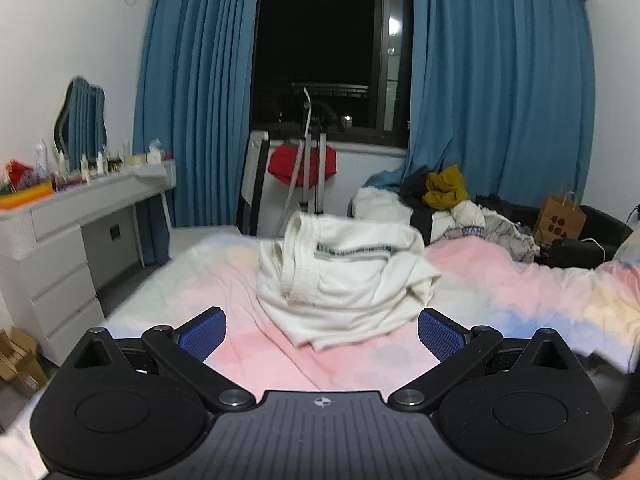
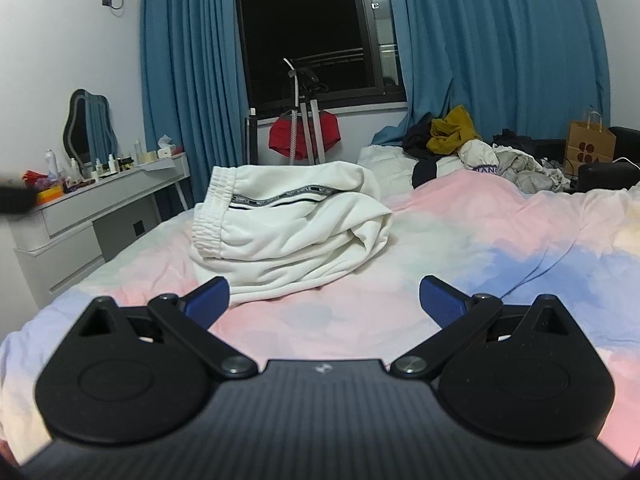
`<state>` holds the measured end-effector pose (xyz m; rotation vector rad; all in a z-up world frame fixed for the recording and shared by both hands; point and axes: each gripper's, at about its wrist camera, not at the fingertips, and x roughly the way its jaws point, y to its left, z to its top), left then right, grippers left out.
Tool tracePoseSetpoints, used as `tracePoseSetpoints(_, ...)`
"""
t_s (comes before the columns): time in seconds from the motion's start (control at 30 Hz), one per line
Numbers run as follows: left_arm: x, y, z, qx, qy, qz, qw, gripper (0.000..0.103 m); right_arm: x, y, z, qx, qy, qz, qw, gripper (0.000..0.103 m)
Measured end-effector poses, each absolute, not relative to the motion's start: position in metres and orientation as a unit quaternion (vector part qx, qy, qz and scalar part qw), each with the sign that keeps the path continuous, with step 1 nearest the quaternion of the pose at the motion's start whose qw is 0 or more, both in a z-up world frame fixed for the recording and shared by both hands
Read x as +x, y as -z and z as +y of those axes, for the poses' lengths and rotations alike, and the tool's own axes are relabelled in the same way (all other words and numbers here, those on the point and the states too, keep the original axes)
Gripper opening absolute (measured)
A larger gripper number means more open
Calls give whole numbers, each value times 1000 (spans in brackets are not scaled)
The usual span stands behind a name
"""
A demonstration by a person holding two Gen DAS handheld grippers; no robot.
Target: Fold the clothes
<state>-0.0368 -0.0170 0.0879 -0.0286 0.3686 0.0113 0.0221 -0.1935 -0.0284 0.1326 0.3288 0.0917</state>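
White sweatpants (image 1: pixel 340 276) with an elastic waistband and a dark striped side band lie folded in a thick bundle on the pastel pink-and-blue bed cover (image 1: pixel 248 360). My left gripper (image 1: pixel 322 332) is open and empty, just short of the bundle's near edge. In the right wrist view the same sweatpants (image 2: pixel 288 224) lie ahead and slightly left. My right gripper (image 2: pixel 324 300) is open and empty, a little back from the bundle over the bed cover (image 2: pixel 500 248).
A pile of unfolded clothes (image 2: pixel 480 148) with a mustard garment sits at the bed's far right. A paper bag (image 2: pixel 590 146) stands beside it. A white dressing table (image 1: pixel 72 220) with bottles and a mirror is on the left. A stand with a red garment (image 1: pixel 302 164) is by the window.
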Motion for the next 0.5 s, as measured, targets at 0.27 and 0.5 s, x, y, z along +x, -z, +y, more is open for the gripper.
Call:
tracePoseSetpoints(0.27, -69, -165, -35, -55, -17, 193, 980, 103, 30, 36, -194, 74, -43, 182, 980, 103)
tracePoseSetpoints(0.5, -85, -199, -59, -78, -2, 188, 979, 103, 31, 36, -196, 79, -41, 186, 979, 103)
